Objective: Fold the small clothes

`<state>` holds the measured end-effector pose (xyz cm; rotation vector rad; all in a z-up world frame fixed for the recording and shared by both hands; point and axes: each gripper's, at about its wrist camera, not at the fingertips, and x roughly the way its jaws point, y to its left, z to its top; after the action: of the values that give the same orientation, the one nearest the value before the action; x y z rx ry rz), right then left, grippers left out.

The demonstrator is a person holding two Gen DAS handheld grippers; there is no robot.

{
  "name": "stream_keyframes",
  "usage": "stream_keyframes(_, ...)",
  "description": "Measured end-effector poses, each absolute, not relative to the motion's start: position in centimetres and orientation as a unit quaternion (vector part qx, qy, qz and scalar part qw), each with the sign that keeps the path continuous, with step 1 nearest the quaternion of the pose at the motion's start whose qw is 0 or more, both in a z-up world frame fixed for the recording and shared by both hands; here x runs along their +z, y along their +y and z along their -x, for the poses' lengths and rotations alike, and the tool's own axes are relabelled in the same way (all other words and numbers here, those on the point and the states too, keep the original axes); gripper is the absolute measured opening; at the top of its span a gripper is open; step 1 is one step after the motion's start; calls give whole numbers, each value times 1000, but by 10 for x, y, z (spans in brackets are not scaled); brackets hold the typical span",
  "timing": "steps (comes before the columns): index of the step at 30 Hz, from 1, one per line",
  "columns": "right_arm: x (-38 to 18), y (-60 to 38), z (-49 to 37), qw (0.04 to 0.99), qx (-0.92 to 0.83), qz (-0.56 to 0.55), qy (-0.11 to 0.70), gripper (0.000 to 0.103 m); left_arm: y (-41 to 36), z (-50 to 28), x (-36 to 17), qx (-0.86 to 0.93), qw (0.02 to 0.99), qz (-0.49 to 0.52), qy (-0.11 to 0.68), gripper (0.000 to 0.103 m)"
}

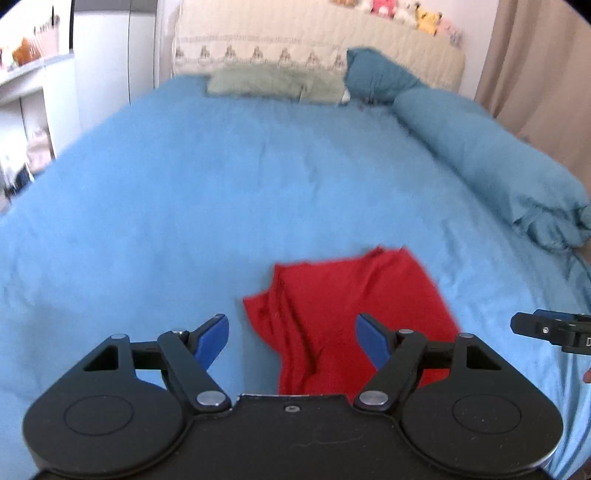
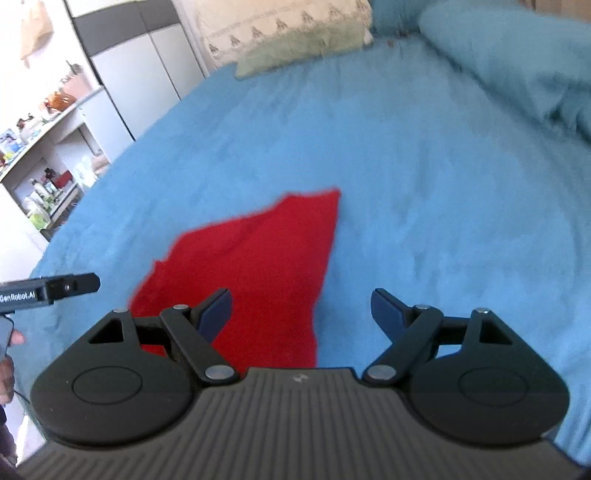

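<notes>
**Red garment between two spread grippers**

Blue pads are seen on both grippers, and nothing is held by either. One red garment (image 1: 347,317) is laid on the blue bedspread (image 1: 184,206): it lies just ahead of the left gripper (image 1: 291,341), whose jaws are spread, and ahead-left of the widely parted right gripper (image 2: 301,314). Farther off, one green pillow (image 1: 273,83) and two teal cushions (image 1: 480,155) are found, then several plush toys (image 1: 399,11), blurred.

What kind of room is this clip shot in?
Most likely a bedroom: a bed under a light blue sheet, a pale green pillow at its head, and plush toys along the headboard.
</notes>
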<state>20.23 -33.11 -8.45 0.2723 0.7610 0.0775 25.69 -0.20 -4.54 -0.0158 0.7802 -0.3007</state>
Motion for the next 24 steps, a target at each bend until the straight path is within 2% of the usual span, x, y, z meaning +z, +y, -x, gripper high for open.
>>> stream_keyframes(2,-54,-325,-185,927,34,-121,353,101,-2,-241,-19,-146,921,2,361,81)
stream_keyframes(6,1,-311,-146,938,28,-95,333,103,-4,-198,29,-144,936,-12,321,102)
stream_keyframes(7,13,-307,-134,940,28,-91,327,103,-4,-185,39,-140,940,-17,310,103)
stream_keyframes(14,50,-291,-66,934,5,-96,345,103,-4,-111,58,-113,943,-37,310,103)
stream_keyframes(24,40,-255,11,923,-39,-45,380,103,-1,-46,32,-76,935,-82,335,103)
